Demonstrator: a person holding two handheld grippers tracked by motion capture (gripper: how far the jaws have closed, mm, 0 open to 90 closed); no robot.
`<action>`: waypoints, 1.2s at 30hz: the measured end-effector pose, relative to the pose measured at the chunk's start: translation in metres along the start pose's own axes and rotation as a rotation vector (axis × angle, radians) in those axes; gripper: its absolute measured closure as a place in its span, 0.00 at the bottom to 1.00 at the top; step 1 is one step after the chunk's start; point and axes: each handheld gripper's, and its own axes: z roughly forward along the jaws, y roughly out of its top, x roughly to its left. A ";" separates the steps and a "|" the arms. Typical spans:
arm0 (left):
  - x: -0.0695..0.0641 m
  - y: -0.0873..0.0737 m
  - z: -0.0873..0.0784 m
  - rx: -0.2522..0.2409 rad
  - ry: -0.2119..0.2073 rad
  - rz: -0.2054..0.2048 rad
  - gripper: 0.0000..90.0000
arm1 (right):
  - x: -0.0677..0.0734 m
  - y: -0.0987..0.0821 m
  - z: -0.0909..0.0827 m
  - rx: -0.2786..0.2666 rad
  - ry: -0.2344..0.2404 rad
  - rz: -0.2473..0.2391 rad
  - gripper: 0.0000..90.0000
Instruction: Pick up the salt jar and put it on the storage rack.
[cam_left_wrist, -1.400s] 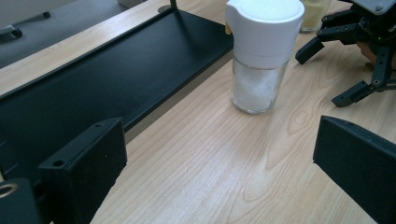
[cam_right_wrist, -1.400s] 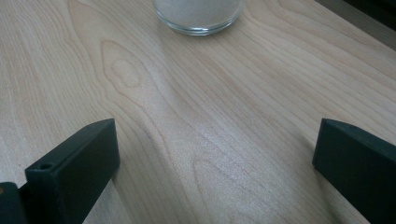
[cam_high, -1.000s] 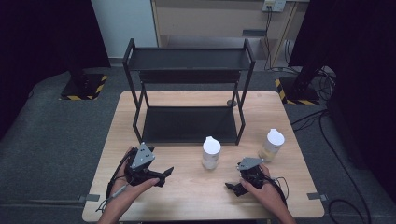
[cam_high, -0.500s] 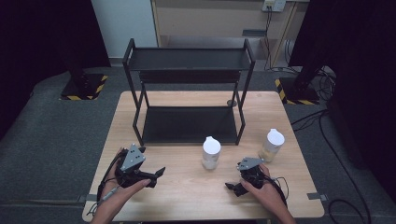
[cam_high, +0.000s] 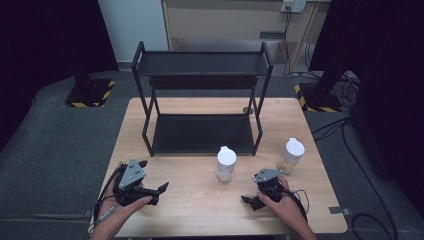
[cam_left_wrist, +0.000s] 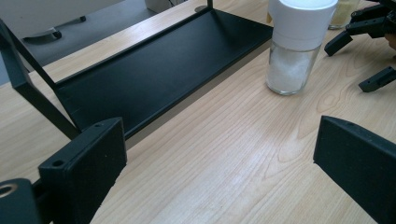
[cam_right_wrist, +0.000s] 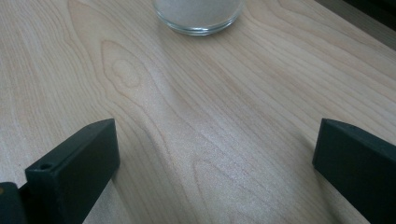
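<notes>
pale wood grain runs across the table (cam_high: 200, 200), and on it stand two jars, both upright with their long axes vertical and their white caps on top. the nearer jar (cam_high: 226, 163) sits just in front of the black metal rack (cam_high: 202, 95), near its right front leg, and between the two grippers; in the left gripper view it shows as clear glass partly filled with a white grainy powder. the second jar (cam_high: 291, 155) stands to the right of the first, well apart from it, and holds something yellowish; how full it is cannot be told. the rack has two shelves, one low on the table and one up top. there are two grippers, one in each hand. the left gripper (cam_high: 152, 192) rests low at the front left of the table, its jaws spread wide with bare wood between them, pointing to the right toward the nearer jar. the right gripper (cam_high: 251, 201) sits at the front right, just in front of and a little right of the nearer jar, jaws also spread wide and holding nothing; in the right gripper view the glass base of the nearer jar shows straight ahead.
</notes>
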 end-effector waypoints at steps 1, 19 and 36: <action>0.000 -0.001 -0.001 0.001 0.000 -0.001 0.02 | 0.000 0.000 0.000 0.000 0.000 0.000 0.01; 0.008 -0.020 -0.017 0.008 0.028 -0.012 0.02 | 0.000 0.000 0.000 0.000 0.000 0.000 0.01; 0.017 -0.032 -0.019 0.024 0.039 -0.019 0.01 | 0.000 0.000 0.000 0.000 0.000 0.000 0.01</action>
